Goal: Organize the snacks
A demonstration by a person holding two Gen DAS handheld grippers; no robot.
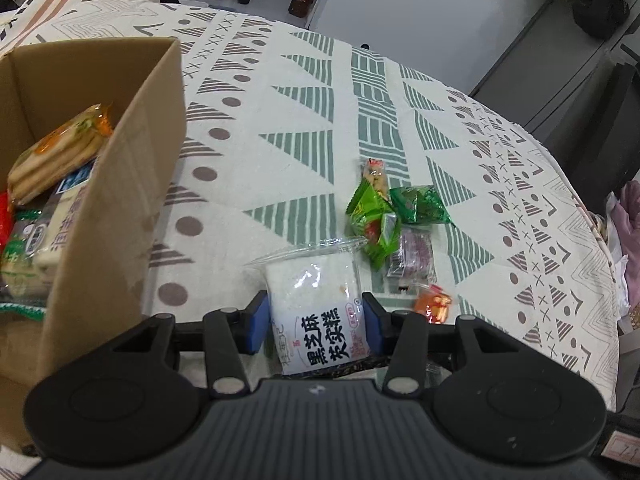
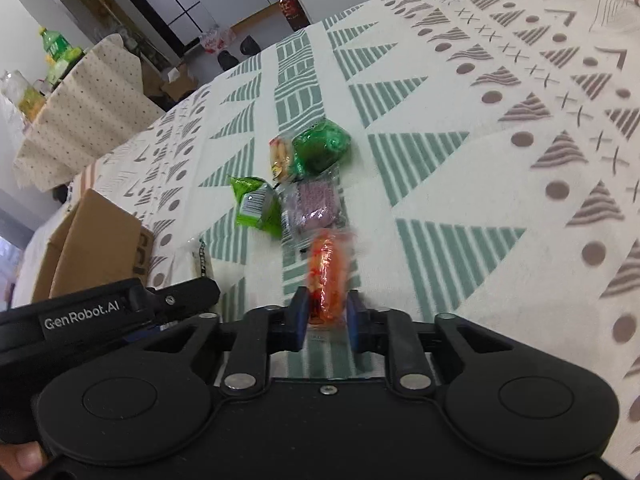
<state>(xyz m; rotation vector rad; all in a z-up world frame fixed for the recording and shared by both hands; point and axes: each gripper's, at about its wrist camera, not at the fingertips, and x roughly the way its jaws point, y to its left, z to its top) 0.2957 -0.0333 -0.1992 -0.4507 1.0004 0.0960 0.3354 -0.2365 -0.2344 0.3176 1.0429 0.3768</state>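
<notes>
A big table with a patterned cloth point(image 1: 304, 160) of green and brown triangles is filling both views. A brown cardboard box point(image 1: 120, 184) is sitting open on the cloth, on the left side. Some snacks are already lying inside it, like a stack of crackers point(image 1: 56, 152) in a clear wrap.

The left gripper point(image 1: 316, 320) is holding a white rice cake pack point(image 1: 316, 300) with black writing. Its blue pads are pressing on the two sides of the pack, so the jaws are standing about half way apart. The pack is pointing its long way straight out from the gripper, away from the hand. The box is lying just to the left of it, very near. So the left gripper is the nearer one to the box, and I think it only needs to swing left and over the wall to drop the pack in.

The right gripper point(image 2: 326, 312) is pinching a small orange candy point(image 2: 328, 276), with the jaws close together. The candy is looking blurry. It is standing up tall between the pads.

A little pile of snacks is waiting in the middle of the cloth: a light green packet point(image 2: 256, 204), a dark green packet point(image 2: 320, 148), a purple snack point(image 2: 314, 204) in clear wrap, and a small cracker packet point(image 2: 280, 156). They are touching each other, just ahead of both grippers.
</notes>
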